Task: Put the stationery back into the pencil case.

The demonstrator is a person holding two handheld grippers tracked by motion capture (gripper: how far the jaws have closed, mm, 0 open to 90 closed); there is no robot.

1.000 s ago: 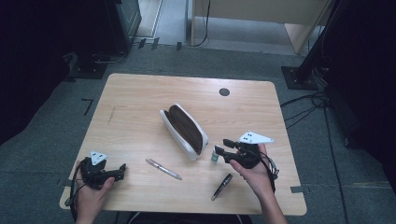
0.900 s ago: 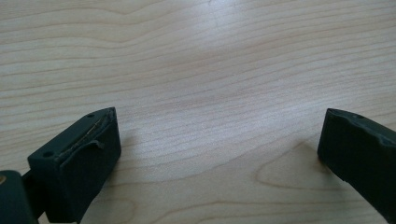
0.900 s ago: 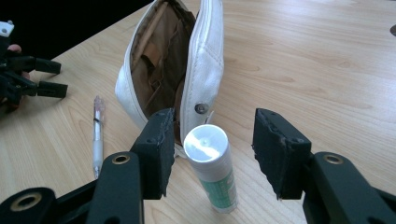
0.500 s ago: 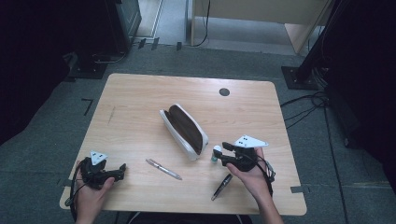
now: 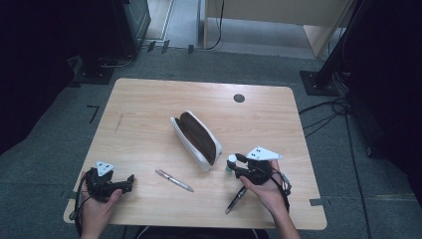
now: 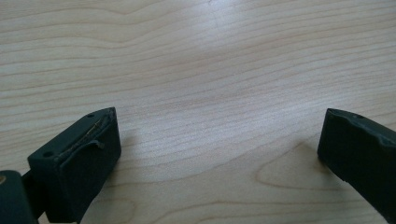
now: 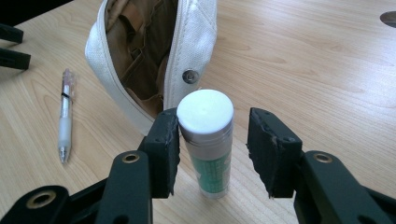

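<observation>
change since a second ago: my right hand-held gripper [image 5: 233, 164] has slid a little nearer and left across the counter [image 5: 149, 109], so the glue stick [image 7: 207, 140] now sits between its jaws; the pouch, both pens and my left hand look just where they were.
right jaws, motion: they've just been closing in, with the glue stick between them.
right hand-held gripper, state: partly open, not yet clenched. in the right gripper view the jaw on that view's left touches the side of the stick's white cap, while the jaw on its right stands off with a clear gap, so i call it released, not grasping.
glue stick, place: upright on the counter, white cap up, green label below, just beside the near right end of the pouch [image 5: 196, 139], right of the counter's middle.
left hand-held gripper [image 6: 219, 154]: jaws spread wide, bare wood between them, touching nothing; it rests at the near left corner of the counter in my left hand [image 5: 97, 199].
count, hand-held grippers: two.
count, glue sticks: one.
count, pouches: one, white with a brown lining, lying unzipped and open.
count, pens: two; a clear pen [image 5: 174, 180] left of the stick, near the pouch, and a dark pen [image 5: 235, 199] near edge, under my right hand [image 5: 266, 186].
count, dark round marks on the counter: one, far right [image 5: 239, 98].
</observation>
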